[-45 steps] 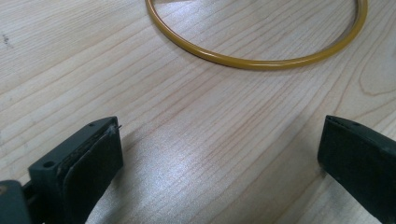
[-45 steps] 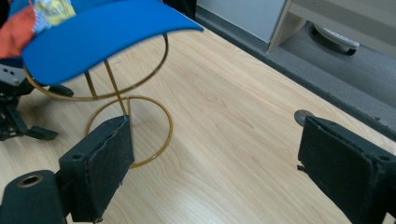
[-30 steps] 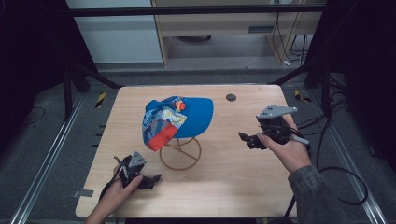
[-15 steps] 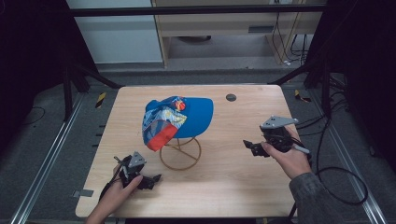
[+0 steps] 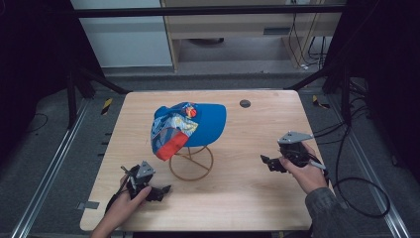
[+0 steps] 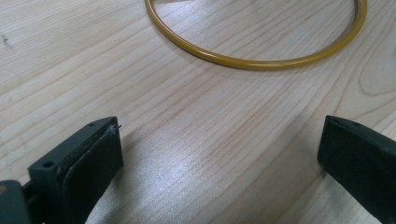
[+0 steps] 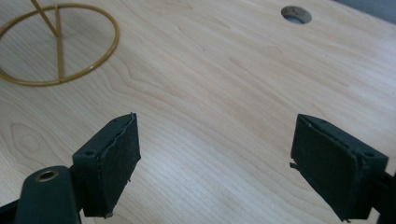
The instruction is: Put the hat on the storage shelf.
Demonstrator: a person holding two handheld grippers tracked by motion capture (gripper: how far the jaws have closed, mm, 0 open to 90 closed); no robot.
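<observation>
- Wire stand [image 5: 191,159]: upper part hidden under the cap [image 5: 188,126].
- Stand ring [image 6: 261,56]: far arc cut off by the left gripper view's top edge.
- Cap print: too small to read.
- Bench [image 5: 237,198]: near edge partly cut off.

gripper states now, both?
Left hand-held gripper: open, holding nothing, over bare table.
Right hand-held gripper: open, holding nothing.

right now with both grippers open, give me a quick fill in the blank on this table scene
1. The blue baseball cap sits on a yellow ____ stand.
2. The left gripper has its jaws ____.
3. The right gripper holds ____.
4. The round hole is in the ____ tabletop.

Missing words: wire; open; nothing; wooden
</observation>
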